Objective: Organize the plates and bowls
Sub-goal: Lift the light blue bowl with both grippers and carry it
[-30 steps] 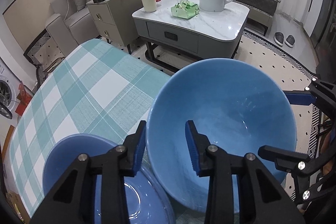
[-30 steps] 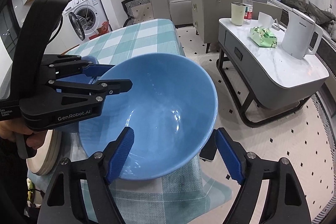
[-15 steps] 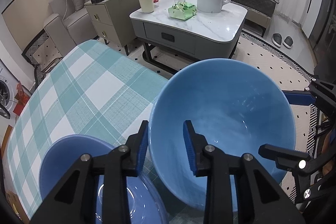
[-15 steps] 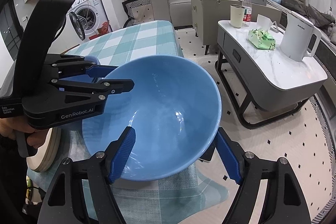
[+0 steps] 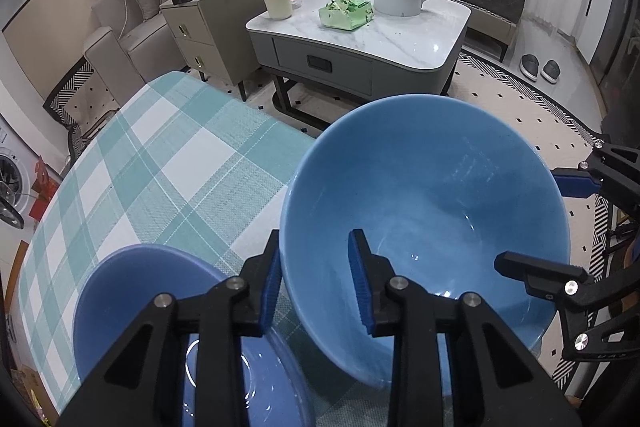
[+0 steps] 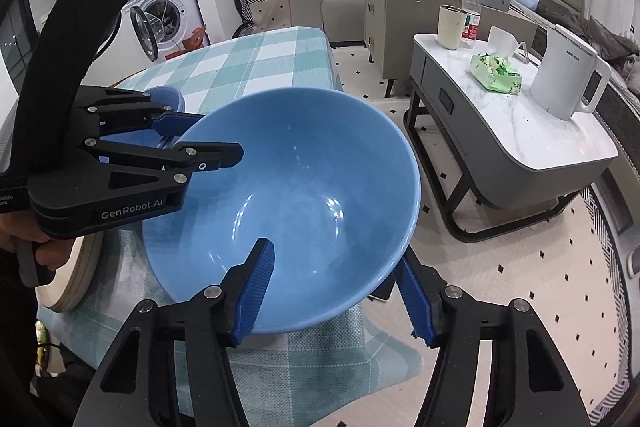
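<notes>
The left gripper (image 5: 314, 277) pinches the near rim of the large blue bowl (image 5: 432, 195), one finger inside and one outside, while the right gripper (image 6: 334, 289) is closing astride the opposite rim, not yet visibly pressing, so the bowl hangs tilted over the table edge (image 6: 320, 359) on one narrow grip. Should that pinch slip on the glazed wall, the bowl would probably drop to the tiled floor (image 6: 520, 267). The smaller blue bowl (image 5: 132, 291) sits just beside on the checked cloth (image 5: 160, 163); the stacked plates (image 6: 74, 277) lie behind the left gripper, and the coffee table (image 6: 516, 131) stands well apart.
</notes>
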`<state>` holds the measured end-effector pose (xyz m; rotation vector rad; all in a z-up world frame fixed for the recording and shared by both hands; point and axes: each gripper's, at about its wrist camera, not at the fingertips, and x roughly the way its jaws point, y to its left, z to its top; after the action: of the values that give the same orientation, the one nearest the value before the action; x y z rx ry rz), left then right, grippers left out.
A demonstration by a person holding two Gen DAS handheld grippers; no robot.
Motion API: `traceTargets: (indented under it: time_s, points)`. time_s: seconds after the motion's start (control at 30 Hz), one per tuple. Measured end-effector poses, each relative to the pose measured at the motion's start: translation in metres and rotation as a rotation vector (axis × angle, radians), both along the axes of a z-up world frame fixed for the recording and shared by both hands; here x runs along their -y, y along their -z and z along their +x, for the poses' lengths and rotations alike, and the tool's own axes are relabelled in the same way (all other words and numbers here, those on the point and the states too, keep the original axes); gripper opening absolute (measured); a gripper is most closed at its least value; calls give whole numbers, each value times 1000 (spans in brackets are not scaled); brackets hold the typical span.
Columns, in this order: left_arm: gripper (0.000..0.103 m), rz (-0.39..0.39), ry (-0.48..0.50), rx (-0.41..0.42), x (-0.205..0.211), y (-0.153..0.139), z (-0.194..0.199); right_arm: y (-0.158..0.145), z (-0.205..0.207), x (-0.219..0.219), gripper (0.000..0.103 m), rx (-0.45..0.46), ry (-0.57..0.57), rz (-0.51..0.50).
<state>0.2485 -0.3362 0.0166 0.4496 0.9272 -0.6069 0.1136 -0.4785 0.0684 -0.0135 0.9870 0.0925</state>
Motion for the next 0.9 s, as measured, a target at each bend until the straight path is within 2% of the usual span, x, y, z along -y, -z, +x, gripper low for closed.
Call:
traceTargets:
  time_s: [0.1, 0.37, 0.9]
  points:
    - [27, 4, -6, 6, 0, 0, 1, 0, 0, 0, 59, 0, 2, -9]
    - [24, -1, -21, 1, -1, 0, 3, -2, 0, 5, 45, 18, 25, -29]
    - [24, -27, -27, 14, -3, -9, 2, -8, -1, 8, 43, 55, 53, -32]
